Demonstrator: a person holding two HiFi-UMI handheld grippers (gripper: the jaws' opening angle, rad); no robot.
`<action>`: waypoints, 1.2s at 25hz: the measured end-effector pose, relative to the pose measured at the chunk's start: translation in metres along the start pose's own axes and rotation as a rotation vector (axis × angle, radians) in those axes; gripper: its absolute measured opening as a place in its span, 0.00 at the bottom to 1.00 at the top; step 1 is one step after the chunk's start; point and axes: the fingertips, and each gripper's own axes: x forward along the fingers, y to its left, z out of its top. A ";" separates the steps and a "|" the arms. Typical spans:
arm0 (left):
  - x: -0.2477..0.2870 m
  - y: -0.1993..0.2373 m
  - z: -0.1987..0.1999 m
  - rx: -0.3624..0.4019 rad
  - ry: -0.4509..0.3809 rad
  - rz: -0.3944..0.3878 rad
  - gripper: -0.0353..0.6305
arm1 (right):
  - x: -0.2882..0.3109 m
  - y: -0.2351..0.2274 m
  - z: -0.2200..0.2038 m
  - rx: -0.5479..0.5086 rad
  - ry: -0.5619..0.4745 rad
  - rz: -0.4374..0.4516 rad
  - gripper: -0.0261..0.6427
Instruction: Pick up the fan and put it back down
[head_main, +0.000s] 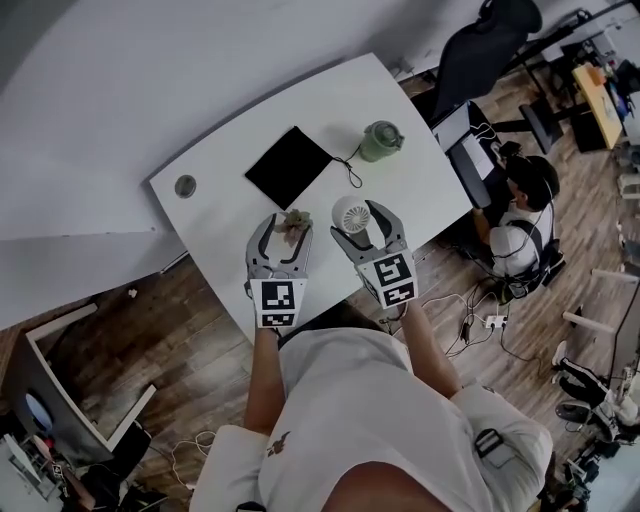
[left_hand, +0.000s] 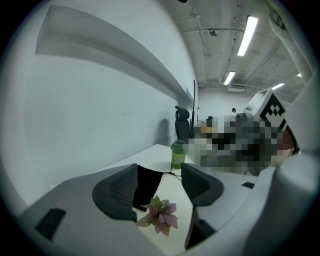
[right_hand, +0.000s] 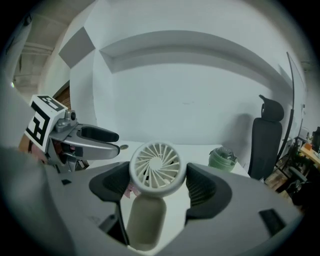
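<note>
A small white fan sits with its round head between the jaws of my right gripper. In the right gripper view the fan faces the camera. Both pads lie against the rim of its head, and its handle runs down toward the camera. Whether its base touches the white table I cannot tell. My left gripper is beside it, open. A little pink and green plant lies low between the left gripper's pads, touching neither. That gripper also shows at the left of the right gripper view.
A black mat lies mid-table with a cord running to a green lidded cup behind the fan. A round grommet is at the table's left end. A wall stands behind the table. At the right are an office chair and a seated person.
</note>
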 end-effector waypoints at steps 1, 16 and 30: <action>0.003 0.001 -0.007 -0.005 0.014 -0.002 0.46 | 0.005 0.001 -0.008 0.007 0.019 0.006 0.57; 0.037 0.005 -0.085 -0.040 0.188 -0.040 0.56 | 0.064 0.014 -0.107 0.043 0.270 0.074 0.57; 0.050 0.001 -0.114 -0.066 0.246 -0.053 0.59 | 0.089 0.014 -0.151 0.043 0.386 0.078 0.57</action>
